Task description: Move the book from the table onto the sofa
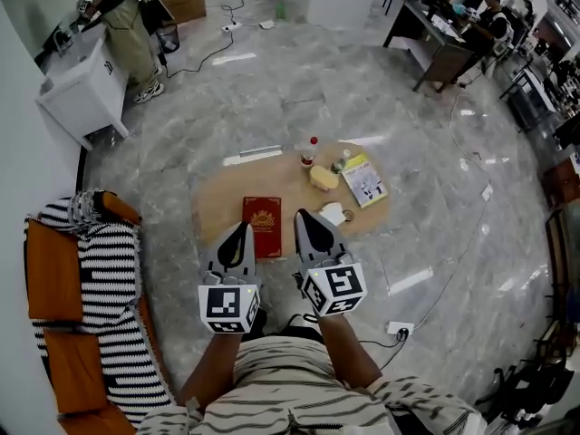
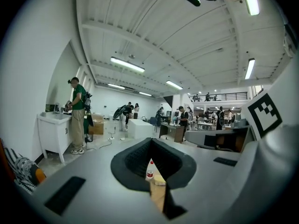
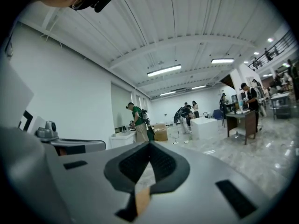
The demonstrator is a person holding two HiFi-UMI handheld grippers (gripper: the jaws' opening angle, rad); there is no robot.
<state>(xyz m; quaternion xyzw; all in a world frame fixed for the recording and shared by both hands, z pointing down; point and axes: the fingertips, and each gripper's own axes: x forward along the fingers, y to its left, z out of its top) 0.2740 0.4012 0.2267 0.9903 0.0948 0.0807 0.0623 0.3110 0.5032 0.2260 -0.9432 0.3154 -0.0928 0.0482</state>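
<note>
A red book (image 1: 262, 225) with a gold emblem lies flat on the near side of the low round wooden table (image 1: 217, 202). My left gripper (image 1: 242, 229) hangs over the book's left edge, shut and holding nothing. My right gripper (image 1: 303, 217) is just right of the book, also shut and holding nothing. The sofa (image 1: 54, 288), orange with a black-and-white striped cover, stands at the left. In the left gripper view the shut left gripper (image 2: 150, 146) shows a red-capped bottle (image 2: 149, 170) through the slit. The right gripper (image 3: 149, 147) points level across the room.
On the table's far side stand a red-capped bottle (image 1: 313, 146), a yellow lump (image 1: 323, 178), a booklet (image 1: 364, 179) and a white cup (image 1: 333, 213). A person (image 1: 127, 25) works at a white counter (image 1: 82, 89). A power strip (image 1: 399, 329) lies on the marble floor.
</note>
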